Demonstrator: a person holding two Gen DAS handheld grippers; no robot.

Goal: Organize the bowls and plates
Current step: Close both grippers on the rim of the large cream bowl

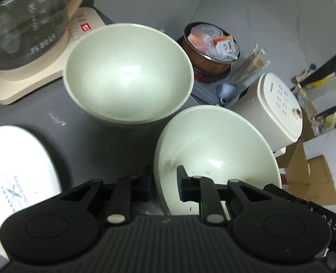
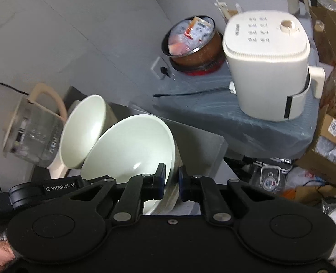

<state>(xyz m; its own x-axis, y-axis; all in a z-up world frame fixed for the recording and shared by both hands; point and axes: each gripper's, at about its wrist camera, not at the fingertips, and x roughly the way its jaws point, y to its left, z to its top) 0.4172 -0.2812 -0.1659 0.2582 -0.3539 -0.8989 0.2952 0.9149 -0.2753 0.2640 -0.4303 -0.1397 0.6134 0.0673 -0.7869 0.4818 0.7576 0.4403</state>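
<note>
Two pale green bowls show in both views. In the left wrist view, my left gripper (image 1: 164,182) is shut on the rim of the near bowl (image 1: 215,150), one finger inside and one outside. The far bowl (image 1: 128,75) stands on the dark counter (image 1: 95,141) beyond it. A white plate (image 1: 13,170) with printed lettering lies at the left. In the right wrist view, my right gripper (image 2: 171,180) is shut on the rim of the near bowl (image 2: 131,150), which is tilted; the far bowl (image 2: 83,132) is behind it.
A glass kettle (image 1: 20,22) on a beige base (image 1: 31,77) stands at the back left. A brown pot (image 1: 211,47) full of packets, a white appliance (image 1: 279,111), chopsticks (image 1: 250,63) and a small blue cup (image 1: 227,92) lie to the right. Cardboard boxes (image 2: 332,132) crowd the far right.
</note>
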